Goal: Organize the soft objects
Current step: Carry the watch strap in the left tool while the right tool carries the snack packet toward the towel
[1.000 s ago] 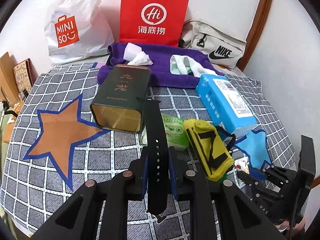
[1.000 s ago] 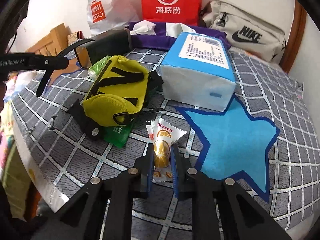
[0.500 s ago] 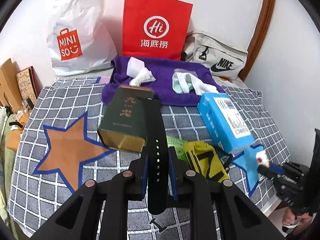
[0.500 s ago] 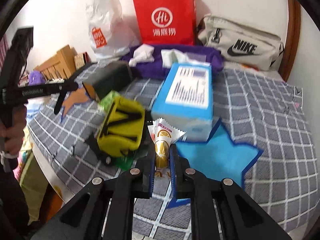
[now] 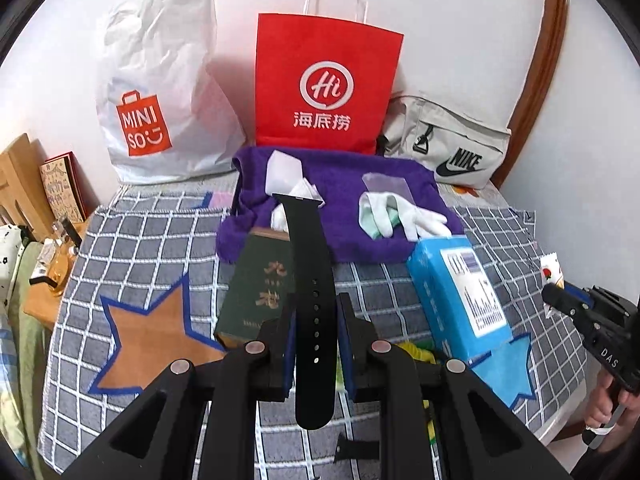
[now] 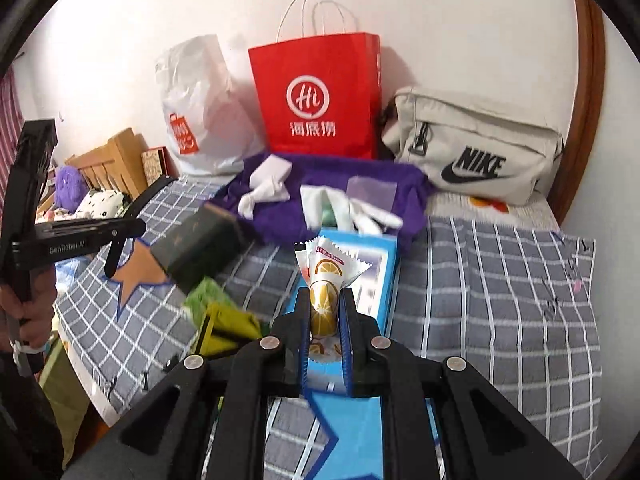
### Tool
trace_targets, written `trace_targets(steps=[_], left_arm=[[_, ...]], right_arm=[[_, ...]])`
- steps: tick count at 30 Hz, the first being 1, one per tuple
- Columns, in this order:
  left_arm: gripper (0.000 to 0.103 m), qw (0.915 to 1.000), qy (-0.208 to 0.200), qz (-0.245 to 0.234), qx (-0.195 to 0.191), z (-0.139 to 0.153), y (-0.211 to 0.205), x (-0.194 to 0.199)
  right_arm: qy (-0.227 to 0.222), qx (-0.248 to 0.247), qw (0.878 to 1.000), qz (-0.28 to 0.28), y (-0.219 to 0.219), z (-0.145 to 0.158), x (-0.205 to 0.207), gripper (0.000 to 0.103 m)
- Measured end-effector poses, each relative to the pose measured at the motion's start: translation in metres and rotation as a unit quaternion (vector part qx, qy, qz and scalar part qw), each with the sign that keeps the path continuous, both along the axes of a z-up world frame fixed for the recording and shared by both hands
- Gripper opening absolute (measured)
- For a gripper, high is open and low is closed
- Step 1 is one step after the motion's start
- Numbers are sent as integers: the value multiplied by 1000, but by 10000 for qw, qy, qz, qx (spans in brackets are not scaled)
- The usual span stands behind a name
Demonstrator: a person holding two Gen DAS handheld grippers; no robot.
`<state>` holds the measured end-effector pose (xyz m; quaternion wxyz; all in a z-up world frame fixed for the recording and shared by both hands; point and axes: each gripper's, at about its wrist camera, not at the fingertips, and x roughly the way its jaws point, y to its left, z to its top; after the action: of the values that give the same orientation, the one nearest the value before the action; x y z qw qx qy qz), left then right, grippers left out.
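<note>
**Both Grippers Loaded: Strap and Snack Packet Lifted Above the Bench**

Nearest the left camera, the left gripper (image 5: 316,320) is clenched on a black watch strap (image 5: 310,280). The strap is gripped across its width near the perforated middle; one end projects forward and up, the other hangs below the jaws. It appears to be matte silicone: light, flexible, likely to droop and swing, not fragile. A grip at mid-length limits the flop of both ends.

Nearest the right camera, the right gripper (image 6: 325,312) is clenched on a snack packet (image 6: 326,280) printed with an orange slice. The pads press the packet's body; its crimped top edge stands free above them. The film looks glossy and slippery, and the contents may crush, so a moderate pinch across the filled section is judged the safest hold.

Below both, the bench (image 5: 140,240) carries a grey grid-pattern cloth with an orange star (image 5: 148,344) and a blue star (image 6: 352,432). On it lie a yellow pouch (image 6: 224,328), a dark green box (image 5: 260,284) with rigid flat faces, and a blue tissue pack (image 5: 456,280), soft-sided.

Farther back, a plush purple towel (image 5: 332,208) holds white gloves (image 5: 396,216) and crumpled tissue.

Against the wall stand a white plastic bag (image 5: 160,92), a red paper bag (image 5: 324,88) and a beige waist bag (image 5: 452,140).
</note>
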<state>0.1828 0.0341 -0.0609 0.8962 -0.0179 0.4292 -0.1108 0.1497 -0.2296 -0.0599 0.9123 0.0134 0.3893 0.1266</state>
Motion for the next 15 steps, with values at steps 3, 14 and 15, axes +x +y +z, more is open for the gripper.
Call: trace_targets(steps=[3, 14, 15], left_arm=[[18, 10000, -6, 65, -14, 4, 2, 12], [18, 9998, 70, 167, 8, 3, 0, 46], [18, 9998, 66, 179, 16, 4, 0, 49]], right_arm=[[-34, 51, 10000, -11, -1, 6, 15, 13], [-113, 98, 9999, 8, 1, 16, 63, 13], [-112, 110, 9999, 8, 1, 16, 68, 13]])
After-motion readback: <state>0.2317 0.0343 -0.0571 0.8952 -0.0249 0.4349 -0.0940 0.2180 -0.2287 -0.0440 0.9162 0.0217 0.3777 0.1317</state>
